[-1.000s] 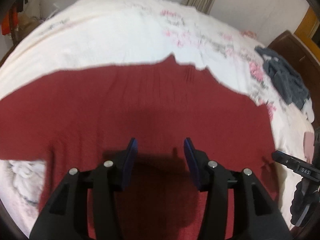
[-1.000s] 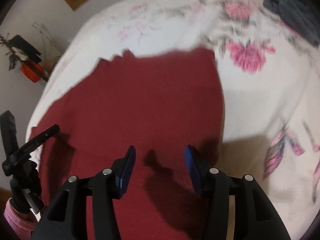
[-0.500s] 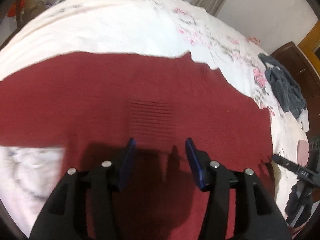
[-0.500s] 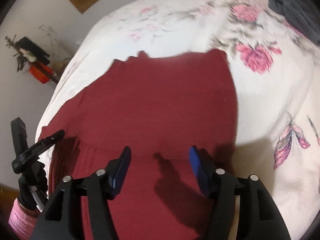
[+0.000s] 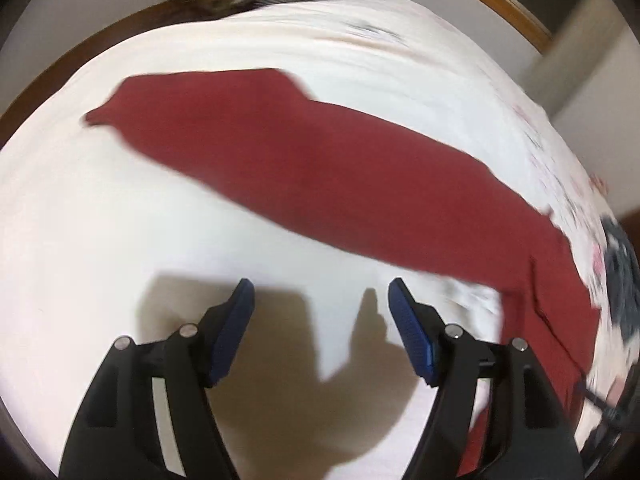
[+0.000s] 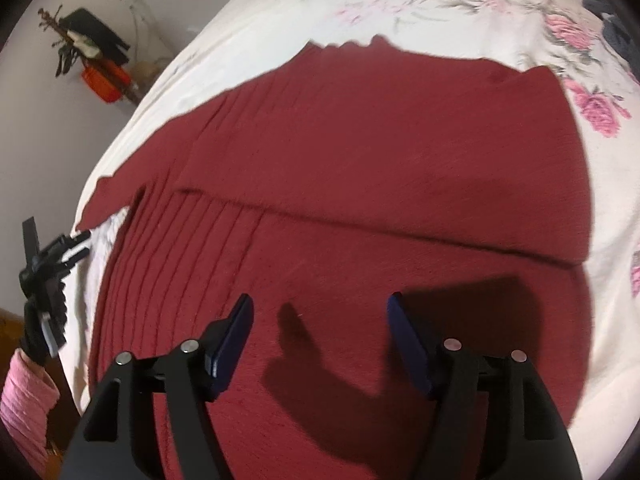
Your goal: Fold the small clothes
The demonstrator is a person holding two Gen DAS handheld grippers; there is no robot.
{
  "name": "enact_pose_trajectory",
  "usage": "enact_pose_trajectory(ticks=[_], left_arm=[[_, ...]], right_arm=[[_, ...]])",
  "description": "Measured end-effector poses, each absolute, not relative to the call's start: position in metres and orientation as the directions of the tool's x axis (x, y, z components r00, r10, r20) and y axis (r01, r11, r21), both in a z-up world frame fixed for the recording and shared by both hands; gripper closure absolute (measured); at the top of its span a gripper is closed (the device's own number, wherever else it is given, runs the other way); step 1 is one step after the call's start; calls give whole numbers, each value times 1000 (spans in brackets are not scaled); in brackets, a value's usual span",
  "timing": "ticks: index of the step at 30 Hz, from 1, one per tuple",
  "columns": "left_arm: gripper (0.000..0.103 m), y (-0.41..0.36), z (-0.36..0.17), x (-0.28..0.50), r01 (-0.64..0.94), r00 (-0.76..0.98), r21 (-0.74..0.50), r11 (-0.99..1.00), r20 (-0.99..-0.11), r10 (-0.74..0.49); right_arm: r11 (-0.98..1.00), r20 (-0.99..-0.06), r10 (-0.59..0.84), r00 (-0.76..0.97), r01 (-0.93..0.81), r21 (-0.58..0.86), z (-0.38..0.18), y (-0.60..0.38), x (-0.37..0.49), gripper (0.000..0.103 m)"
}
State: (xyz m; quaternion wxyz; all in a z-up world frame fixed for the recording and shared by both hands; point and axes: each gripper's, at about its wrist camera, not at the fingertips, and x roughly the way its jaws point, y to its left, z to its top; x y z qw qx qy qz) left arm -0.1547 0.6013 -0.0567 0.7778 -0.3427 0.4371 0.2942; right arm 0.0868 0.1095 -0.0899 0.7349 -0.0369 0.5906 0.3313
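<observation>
Red knit sweater (image 6: 360, 168), spread flat on the bed (image 6: 624, 184), body directly under and ahead of the right claw (image 6: 320, 312). One fold already across it: a straight doubled edge running ahead of the right fingertips. Ribbed band off to the left of that claw. One sleeve (image 5: 280, 152) stretched out long ahead of the left claw (image 5: 320, 296), cuff end far forward and left, shoulder end back toward the right.

Left claw: open wide, empty, hovering over bare white sheet just short of the sleeve. Right claw: likewise spread apart, empty, low over the red cloth, shadow falling on it; touching or not, cannot tell. Left view motion-blurred, so fine detail there uncertain.

Likely handling: soft, limp, fairly thick knit; light, not slippery, not fragile. No stiffness, so any lifted corner will droop and drag the rest. Rough texture good for the blue pads (image 6: 236, 328). Stretch probable under a hard pull.

Best hold, by judgement: the sleeve near its cuff for the left claw, pinching from the edge through both layers, then carrying it across the body. For the right, the near hem or the folded edge, gripped at a corner rather than mid-panel.

Also about: a dark grey garment (image 5: 618, 280) far right of the left claw, a pink sleeve (image 6: 24, 400) beside the right claw.
</observation>
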Motion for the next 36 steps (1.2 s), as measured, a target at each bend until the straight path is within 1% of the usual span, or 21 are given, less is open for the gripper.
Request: enact_pose_trajectory(ticks=[2, 5, 10, 13, 17, 20, 23, 24, 26, 28, 29, 33, 36], left_arm=[[34, 619, -60, -162, -759, 494, -345, 553, -858, 142], [34, 636, -61, -160, -754, 540, -404, 518, -830, 139], [35, 655, -66, -150, -750, 582, -461, 474, -800, 142], [36, 666, -69, -144, -754, 591, -471, 458, -790, 161], [37, 677, -70, -135, -760, 584, -454, 464, -791, 183], [41, 685, -70, -136, -769, 581, -455, 450, -791, 193], [49, 691, -69, -137, -779, 567, -440, 447, -798, 202], [54, 692, -69, -137, -781, 565, -439, 445, -800, 203], [67, 693, -67, -138, -784, 564, -441, 437, -800, 204], [89, 693, -65, -140, -785, 563, -437, 440, -799, 211], [93, 692, -63, -141, -784, 564, -432, 446, -797, 218], [97, 674, -47, -132, -761, 572, -388, 519, -779, 256], [98, 652, -30, -119, -718, 614, -399, 571, -749, 249]], right_arm=[[774, -894, 441, 78, -537, 336, -94, 117, 82, 34], [776, -904, 416, 94, -555, 300, -98, 128, 78, 33], [782, -909, 406, 96, -551, 291, -99, 130, 78, 32], [784, -910, 402, 97, -551, 287, -100, 131, 78, 32], [783, -911, 400, 98, -554, 284, -104, 131, 78, 32], [784, -910, 402, 98, -550, 287, -105, 130, 78, 33], [783, -911, 401, 99, -553, 285, -106, 129, 79, 33], [782, -911, 400, 99, -555, 283, -106, 130, 78, 33], [780, -911, 400, 100, -559, 282, -105, 129, 78, 33], [779, -910, 403, 99, -559, 284, -104, 128, 77, 33], [779, -909, 405, 99, -558, 286, -104, 127, 77, 33], [778, -907, 410, 98, -556, 293, -104, 124, 77, 33], [776, -906, 412, 97, -559, 292, -103, 122, 76, 33]])
